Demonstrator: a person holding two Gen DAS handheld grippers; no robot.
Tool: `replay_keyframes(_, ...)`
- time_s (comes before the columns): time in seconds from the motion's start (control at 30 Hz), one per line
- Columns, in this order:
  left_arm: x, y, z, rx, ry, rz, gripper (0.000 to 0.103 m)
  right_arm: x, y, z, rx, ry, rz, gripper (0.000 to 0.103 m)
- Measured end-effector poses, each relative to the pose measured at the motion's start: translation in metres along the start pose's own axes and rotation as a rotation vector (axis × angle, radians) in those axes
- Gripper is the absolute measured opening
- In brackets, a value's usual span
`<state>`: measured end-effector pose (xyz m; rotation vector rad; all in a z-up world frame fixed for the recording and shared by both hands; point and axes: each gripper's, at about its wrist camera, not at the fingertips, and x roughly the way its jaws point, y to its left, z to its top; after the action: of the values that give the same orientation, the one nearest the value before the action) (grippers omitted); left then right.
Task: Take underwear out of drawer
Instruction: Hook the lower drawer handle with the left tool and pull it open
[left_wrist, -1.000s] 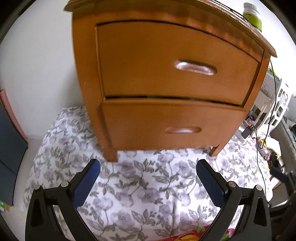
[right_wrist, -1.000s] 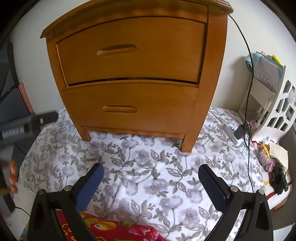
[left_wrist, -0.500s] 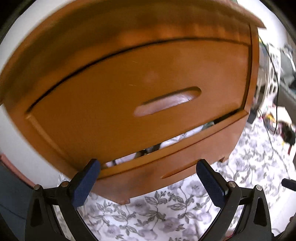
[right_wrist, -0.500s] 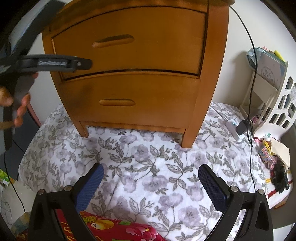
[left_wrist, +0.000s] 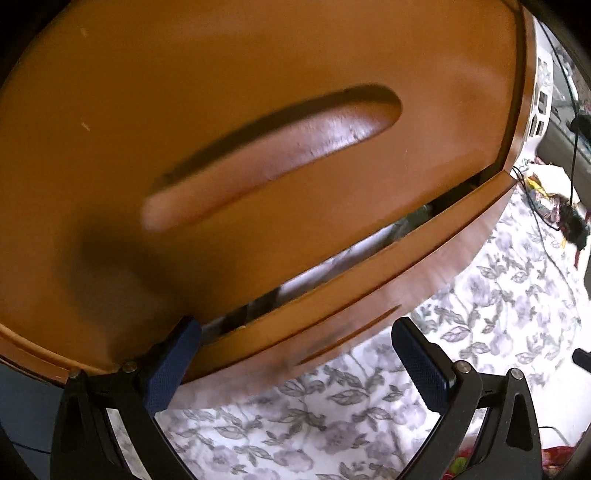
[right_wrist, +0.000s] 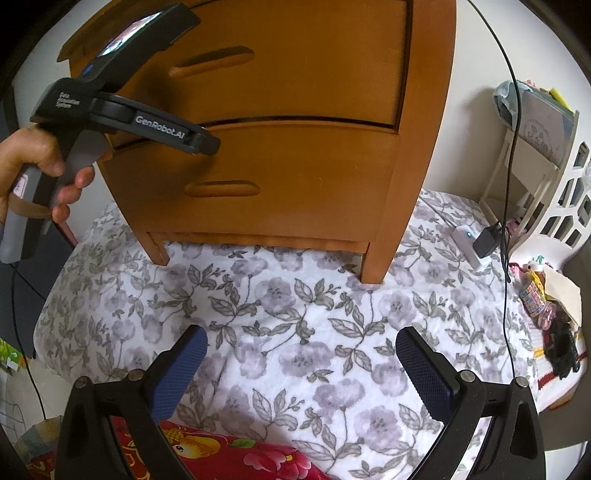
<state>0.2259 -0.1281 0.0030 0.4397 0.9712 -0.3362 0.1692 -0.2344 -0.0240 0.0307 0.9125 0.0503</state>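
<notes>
1. Hovering right up against the wooden nightstand (right_wrist: 295, 122), the left gripper (left_wrist: 295, 354) has its blue-padded fingers spread wide and grasps nothing.
2. Its left pad (left_wrist: 170, 365) sits at the lower edge of the nightstand's top drawer (left_wrist: 258, 110); whether it touches the wood I cannot tell.
3. The top drawer's carved handle (left_wrist: 273, 155) fills the middle of the left wrist view, above the gripper.
4. Through the gap between the nightstand's top drawer and bottom drawer (left_wrist: 369, 291), pale folded fabric (left_wrist: 343, 258) shows inside; whether it is the underwear cannot be told.
5. In the right wrist view, a hand (right_wrist: 40, 162) holds the left gripper's handle at the nightstand's left front edge, level with the seam between the drawers.
6. The right gripper (right_wrist: 301, 363) is released, fingers wide apart and empty, well in front of the nightstand over the floral quilt (right_wrist: 295, 325).
7. To the right of the nightstand, a black cable (right_wrist: 511, 147) hangs down to a charger (right_wrist: 487, 240) beside a white shelf rack (right_wrist: 546, 158).
</notes>
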Motion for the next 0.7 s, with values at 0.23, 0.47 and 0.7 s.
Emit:
replay_keyframes(0.23, 0.008, -0.011, 0.001, 0.053, 0.039, 0.011, 0.103, 0.009, -0.003, -0.002, 0.016, 0.016, 0.005, 0.103)
replay_keyframes(0.47, 0.010, -0.010, -0.007, 0.091, 0.073, -0.057, 0.103, 0.014, 0.001, -0.003, 0.010, 0.030, 0.024, 0.103)
replay_keyframes(0.7, 0.001, -0.004, -0.013, 0.127, 0.093, -0.098, 0.103, 0.018, 0.002, -0.004, 0.011, 0.037, 0.031, 0.103)
